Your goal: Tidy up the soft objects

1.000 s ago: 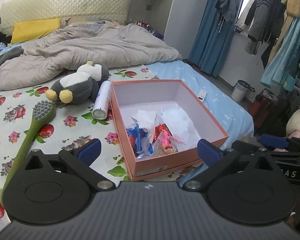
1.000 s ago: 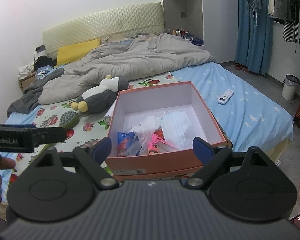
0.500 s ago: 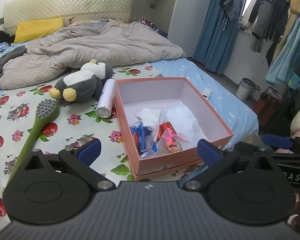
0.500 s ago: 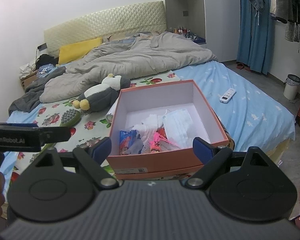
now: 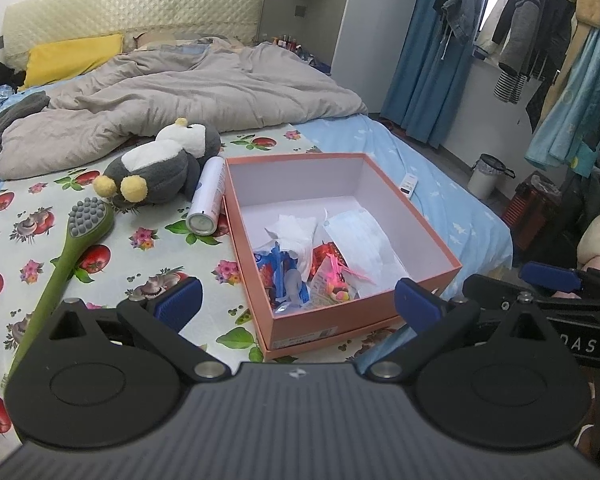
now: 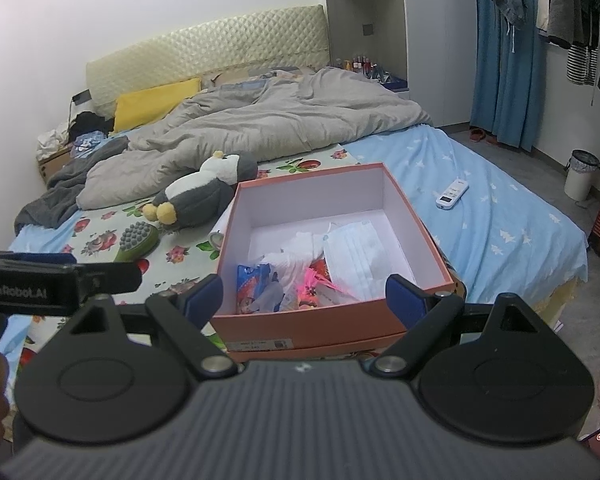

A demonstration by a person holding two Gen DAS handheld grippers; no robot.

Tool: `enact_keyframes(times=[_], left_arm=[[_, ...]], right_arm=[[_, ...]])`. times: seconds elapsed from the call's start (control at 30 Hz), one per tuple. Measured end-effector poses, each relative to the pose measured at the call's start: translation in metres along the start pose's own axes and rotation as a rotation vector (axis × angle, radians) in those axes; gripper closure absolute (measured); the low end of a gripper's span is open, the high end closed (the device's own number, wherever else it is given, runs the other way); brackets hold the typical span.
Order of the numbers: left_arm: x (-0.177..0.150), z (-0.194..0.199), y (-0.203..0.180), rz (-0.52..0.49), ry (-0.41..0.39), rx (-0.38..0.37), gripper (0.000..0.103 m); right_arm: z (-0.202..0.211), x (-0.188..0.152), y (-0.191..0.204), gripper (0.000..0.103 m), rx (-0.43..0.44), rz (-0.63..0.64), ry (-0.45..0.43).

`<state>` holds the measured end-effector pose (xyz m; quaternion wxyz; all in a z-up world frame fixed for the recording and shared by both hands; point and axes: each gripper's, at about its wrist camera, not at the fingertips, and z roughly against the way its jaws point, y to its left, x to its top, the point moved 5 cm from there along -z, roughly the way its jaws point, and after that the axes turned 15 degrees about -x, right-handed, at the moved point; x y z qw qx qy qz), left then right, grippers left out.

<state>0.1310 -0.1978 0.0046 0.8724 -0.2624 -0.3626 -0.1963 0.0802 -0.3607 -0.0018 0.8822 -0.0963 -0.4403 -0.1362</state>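
Note:
A grey and white penguin plush (image 5: 160, 168) (image 6: 202, 194) lies on the flowered sheet left of an open orange box (image 5: 440, 254) (image 6: 416, 220). The box holds a white face mask (image 5: 364, 240) (image 6: 358, 254), crumpled tissue (image 5: 292, 232) and snack packets (image 5: 284, 276). My left gripper (image 5: 298, 304) is open and empty, above the box's near edge. My right gripper (image 6: 304, 294) is open and empty, in front of the box.
A white spray can (image 5: 209, 196) lies between plush and box. A green massage brush (image 5: 80, 240) lies at left. A grey duvet (image 5: 180, 96) covers the far bed. A remote (image 6: 452, 193) lies on the blue sheet. Hanging clothes (image 5: 540, 40) and a bin (image 5: 486, 176) stand at right.
Both grippers have drawn back and risen slightly, so the box and plush sit a little farther off. Both stay open and empty.

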Motion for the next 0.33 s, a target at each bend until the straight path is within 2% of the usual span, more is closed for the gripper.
enact_keyframes(times=[0.33], left_arm=[[-0.0002, -0.0016, -0.003, 0.006, 0.001, -0.002, 0.0]], right_arm=[[-0.0004, 0.0003, -0.0004, 0.013, -0.006, 0.0, -0.001]])
